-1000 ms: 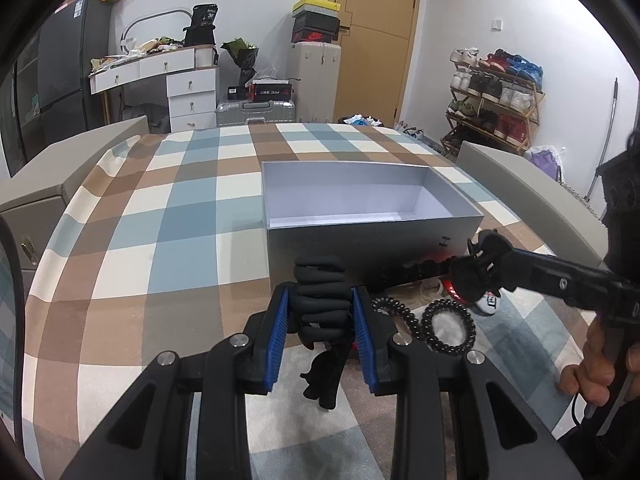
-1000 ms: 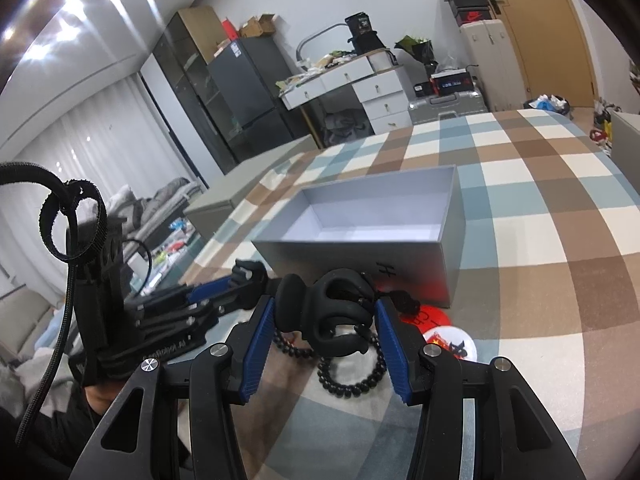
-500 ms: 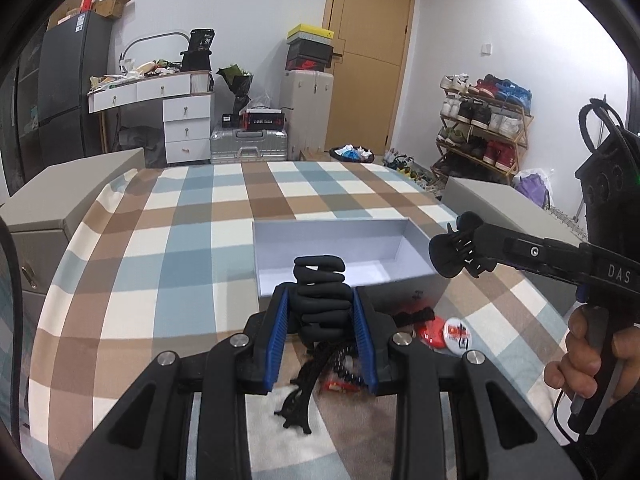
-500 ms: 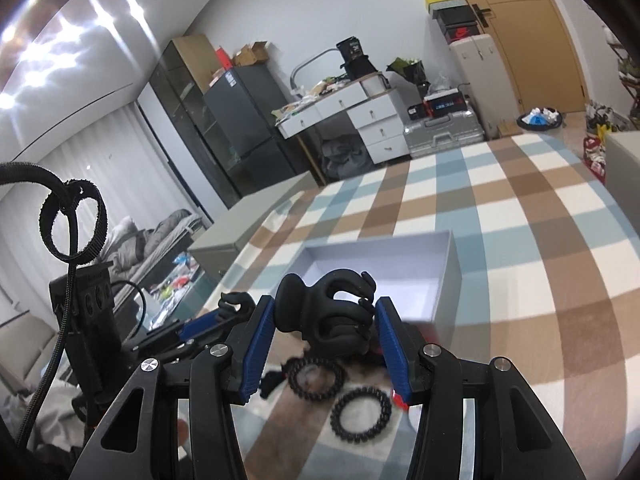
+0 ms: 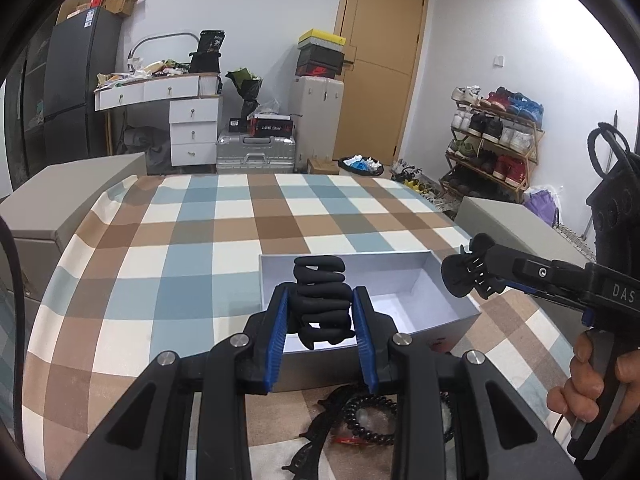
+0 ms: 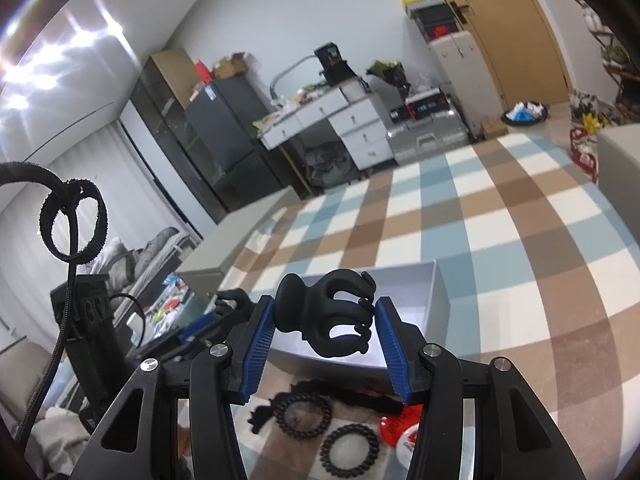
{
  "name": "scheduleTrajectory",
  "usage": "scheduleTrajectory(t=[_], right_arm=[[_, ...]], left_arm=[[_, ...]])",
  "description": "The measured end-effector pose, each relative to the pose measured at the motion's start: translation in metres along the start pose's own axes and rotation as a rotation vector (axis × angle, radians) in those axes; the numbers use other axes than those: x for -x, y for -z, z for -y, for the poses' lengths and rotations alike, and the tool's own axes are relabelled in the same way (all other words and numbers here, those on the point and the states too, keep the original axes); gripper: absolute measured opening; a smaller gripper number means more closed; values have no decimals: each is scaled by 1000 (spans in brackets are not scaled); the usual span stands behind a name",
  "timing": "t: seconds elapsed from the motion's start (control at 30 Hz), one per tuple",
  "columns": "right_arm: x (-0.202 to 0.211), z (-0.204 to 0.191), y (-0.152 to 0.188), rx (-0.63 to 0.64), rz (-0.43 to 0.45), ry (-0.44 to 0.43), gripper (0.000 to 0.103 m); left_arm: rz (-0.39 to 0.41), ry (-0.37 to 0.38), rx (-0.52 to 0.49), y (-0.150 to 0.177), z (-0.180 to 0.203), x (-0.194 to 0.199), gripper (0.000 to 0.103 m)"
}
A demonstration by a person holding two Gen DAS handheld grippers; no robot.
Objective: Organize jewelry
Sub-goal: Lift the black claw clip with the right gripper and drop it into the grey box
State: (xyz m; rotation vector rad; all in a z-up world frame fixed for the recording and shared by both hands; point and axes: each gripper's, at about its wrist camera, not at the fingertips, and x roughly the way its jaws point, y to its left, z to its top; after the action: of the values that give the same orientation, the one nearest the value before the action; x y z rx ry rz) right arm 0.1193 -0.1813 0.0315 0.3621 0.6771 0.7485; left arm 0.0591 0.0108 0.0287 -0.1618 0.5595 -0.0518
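Left claw [image 5: 320,312] is gripping a ribbed black clip [image 5: 322,300] above the white box [image 5: 460,312]; right claw [image 6: 325,326] is clamping a black claw clip [image 6: 326,320] over it. Releasing off-centre is risking clips striking the box rim and falling among the hair ties [image 6: 350,450] beside it

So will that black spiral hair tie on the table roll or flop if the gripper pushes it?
The black spiral hair tie lies flat, so it would probably slide, not roll. Its coiled ring looks springy, likely to squash then rebound. It seems light and might skid across the checked tablecloth.

Black claw clips [image 5: 322,300] [image 6: 328,322] held over open grey box [image 5: 460,318]
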Motion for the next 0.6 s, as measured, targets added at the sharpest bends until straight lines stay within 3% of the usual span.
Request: scheduleTrajectory(t=[0.6], right_arm=[[-23,8,10,-30,-63,-2,50]], left_arm=[[-63,-1,-11,9,5,-16,26]])
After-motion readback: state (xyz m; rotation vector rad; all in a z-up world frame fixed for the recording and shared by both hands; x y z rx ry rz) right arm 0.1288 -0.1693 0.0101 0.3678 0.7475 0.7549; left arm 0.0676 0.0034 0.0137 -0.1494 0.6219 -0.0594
